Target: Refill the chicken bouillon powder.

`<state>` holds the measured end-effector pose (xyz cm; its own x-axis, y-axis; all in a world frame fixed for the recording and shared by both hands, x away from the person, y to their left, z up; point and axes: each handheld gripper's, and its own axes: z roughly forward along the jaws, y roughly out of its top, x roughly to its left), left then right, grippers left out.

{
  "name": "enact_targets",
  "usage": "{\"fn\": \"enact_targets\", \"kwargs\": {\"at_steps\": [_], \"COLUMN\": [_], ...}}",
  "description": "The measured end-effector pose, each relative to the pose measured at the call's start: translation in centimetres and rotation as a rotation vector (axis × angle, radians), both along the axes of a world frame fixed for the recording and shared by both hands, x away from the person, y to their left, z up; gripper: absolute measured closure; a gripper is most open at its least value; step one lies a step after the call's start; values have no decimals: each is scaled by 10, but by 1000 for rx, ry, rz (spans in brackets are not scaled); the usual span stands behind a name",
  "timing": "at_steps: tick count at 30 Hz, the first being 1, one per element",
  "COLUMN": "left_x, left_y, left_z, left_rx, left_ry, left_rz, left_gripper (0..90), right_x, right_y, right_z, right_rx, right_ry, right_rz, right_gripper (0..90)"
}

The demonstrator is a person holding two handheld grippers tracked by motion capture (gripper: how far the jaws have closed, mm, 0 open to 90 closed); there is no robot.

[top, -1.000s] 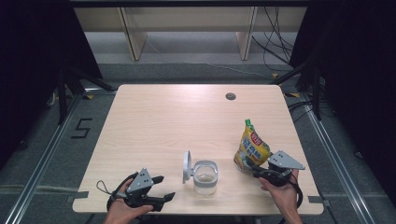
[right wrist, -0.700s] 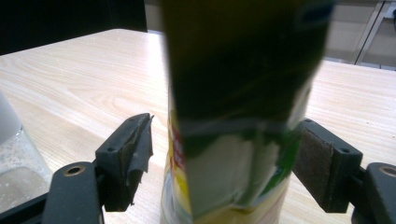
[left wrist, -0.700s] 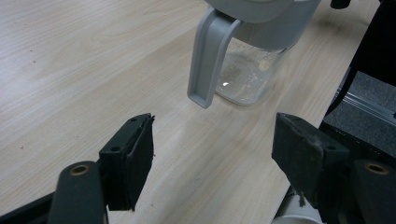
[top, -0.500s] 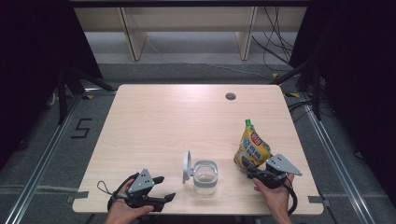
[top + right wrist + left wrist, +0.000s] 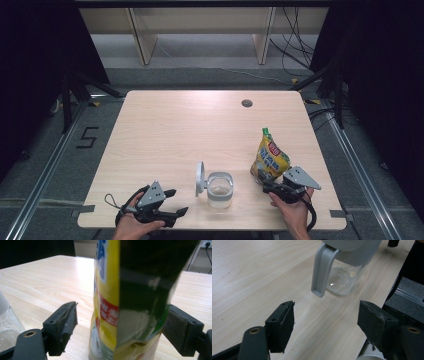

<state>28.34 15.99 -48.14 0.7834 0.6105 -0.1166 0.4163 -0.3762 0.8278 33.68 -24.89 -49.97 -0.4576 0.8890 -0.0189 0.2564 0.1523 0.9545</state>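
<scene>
A yellow snack bag stands upright on the wooden table at the front right. My right gripper reaches it from the front with the bag between its jaws. The jaws have just been opening, and the left pad stands clear of the bag. A glass jar with its grey lid flipped open sits at the front centre. My left gripper lies open at the front left and points at the jar, with nothing between its jaws.
A round cable hole sits near the table's far right edge. Wooden shelving and loose cables are behind the table. Metal rails run along the floor on both sides.
The right hand has shifted slightly toward the front edge while the bag stays standing. The left hand and the jar have not moved.
</scene>
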Motion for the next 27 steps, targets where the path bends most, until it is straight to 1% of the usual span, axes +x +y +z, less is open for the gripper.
{"fn": "enact_targets", "kwargs": {"at_steps": [1,2,3,4,5,6,7,8,9,10,11,12,13,16,17,18,19,20,21,22,23,25,26,27], "left_x": [0,-1,-1,0,0,-1,-1,1,1,1,1,0,-1,-1,-1,1,0,0,-1,-1,-1,-1,-1,-1], "left_y": [0,0,0,0,1,-1,-1,1,1,1,1,0,-1,-1,-1,1,1,-1,-1,-1,-1,-1,-1,-1], "left_z": [0,0,1,0,1,0,0,1,1,1,1,1,0,0,0,1,1,0,0,1,1,1,1,1], "left_rx": [-6,4,11,6,37,-3,-1,34,33,33,33,27,-3,-2,-1,35,33,14,4,11,9,8,6,5], "left_ry": [1,4,1,3,-5,5,4,-3,-2,-2,-2,0,6,6,7,-1,0,6,10,16,15,14,16,14], "left_rz": [0,3,5,-3,-11,0,-1,-11,-11,-13,-13,-11,-2,-2,-3,-14,-15,-14,-13,-18,-17,-16,-15,-15], "left_gripper": [290,290,290,290,290,290,290,291,290,290,291,291,290,291,291,290,290,291,290,290,290,290,291,290], "right_x": [0,2,2,2,3,3,5,6,7,8,10,12,12,13,15,14,15,15,16,18,20,21,21,21], "right_y": [1,1,3,4,3,3,3,3,4,4,5,3,4,4,3,4,4,6,5,4,5,6,7,7], "right_z": [0,-1,-2,-2,-3,-3,-3,-4,-4,-5,-6,-6,-6,-5,-5,-5,-4,-5,-4,-4,-5,-5,-5,-5], "right_rx": [0,-1,13,0,-11,-10,-6,-1,0,1,4,-13,-5,7,23,11,6,33,31,24,26,37,30,33], "right_ry": [-5,-17,-8,-13,-16,-8,2,0,7,21,-5,-1,-3,-7,-28,-44,-55,-37,-35,-56,-72,-85,-89,-93], "right_rz": [-1,10,12,-6,4,-2,3,-2,-3,-15,-14,-4,-8,-25,-13,-26,-27,-32,-26,-28,-25,-19,-30,-27], "right_gripper": [176,165,160,158,158,160,160,160,161,163,166,170,177,202,210,220,223,228,236,242,248,255,260,267]}}
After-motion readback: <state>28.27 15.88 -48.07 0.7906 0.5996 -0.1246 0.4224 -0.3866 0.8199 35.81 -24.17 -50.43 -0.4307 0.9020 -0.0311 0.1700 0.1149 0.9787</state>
